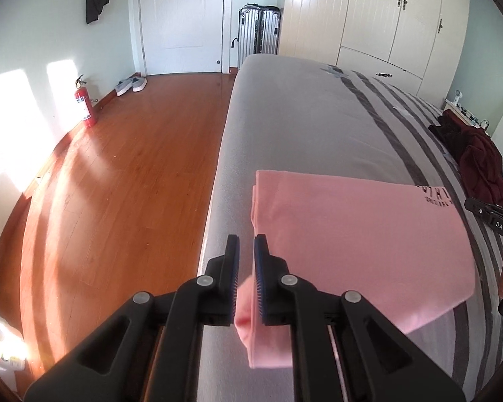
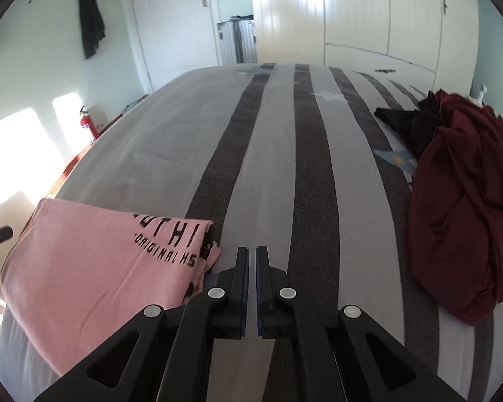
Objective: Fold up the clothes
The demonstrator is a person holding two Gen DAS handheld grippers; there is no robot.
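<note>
A folded pink shirt (image 1: 352, 234) with black lettering lies near the left edge of the striped bed (image 1: 301, 127). My left gripper (image 1: 246, 244) sits at the shirt's near left corner, its blue pads nearly together with a fold of pink cloth pinched between them. In the right wrist view the pink shirt (image 2: 94, 268) lies to the left of my right gripper (image 2: 251, 254). That gripper is shut with nothing between its pads and hovers over the bed's stripes (image 2: 285, 150), just clear of the shirt's right edge. The right gripper's body (image 1: 493, 217) and a hand show at the left wrist view's right edge.
A crumpled pile of maroon and black clothes (image 2: 462, 201) lies on the right side of the bed. Left of the bed is wooden floor (image 1: 134, 184) with a red fire extinguisher (image 1: 85, 104), shoes (image 1: 130, 83) and a silver suitcase (image 1: 260, 30) by the door. White wardrobes (image 2: 385, 16) stand behind.
</note>
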